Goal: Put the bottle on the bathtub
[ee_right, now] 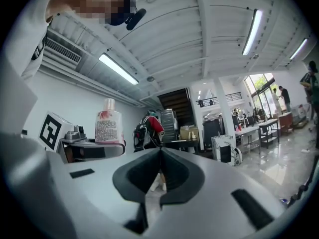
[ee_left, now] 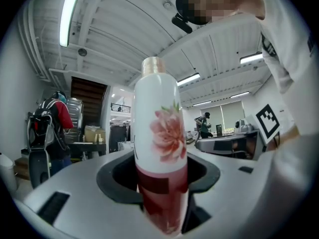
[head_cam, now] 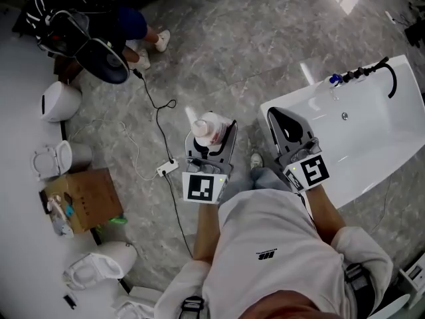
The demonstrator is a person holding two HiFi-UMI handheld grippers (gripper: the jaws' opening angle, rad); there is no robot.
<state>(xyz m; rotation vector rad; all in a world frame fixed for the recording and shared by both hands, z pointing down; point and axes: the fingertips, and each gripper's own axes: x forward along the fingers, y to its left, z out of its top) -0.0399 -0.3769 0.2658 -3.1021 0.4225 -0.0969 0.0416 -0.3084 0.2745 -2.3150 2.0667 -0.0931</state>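
the carry step is what is going on here: the left hand-held gripper (head_cam: 211, 140) is clamping the bottle (ee_left: 159, 148) low on its body, jaws pressing in on both sides of the red lower band. the bottle is standing upright in the grip, white with a pink flower print and a pale cap on top. in the head view it is hanging over the grey marble floor, not over the tub and not touching anything but the jaws.

the right hand-held gripper (ee_right: 159, 156) is carrying nothing, its jaws lying together with no gap showing between them. in the head view it is sitting at about 3 o'clock from the left one, above the near corner of the bathtub (head_cam: 372, 145).

the tub is lying at roughly 2 to 3 o'clock from the bottle, a white basin with a dark faucet (head_cam: 362, 72) at its far end (that rim is looking crowded for a bottle). so the placing is not yet done. the next move is calling for a swing of the left arm toward 3 o'clock, past the right arm, until the bottle's base is hovering over a flat stretch of rim. then it is a matter of lowering it level, so that the base is meeting the rim flat, and only then of opening the jaws. the rim is probably narrow and glossy, so a tilted set-down is risking a slide into the basin.
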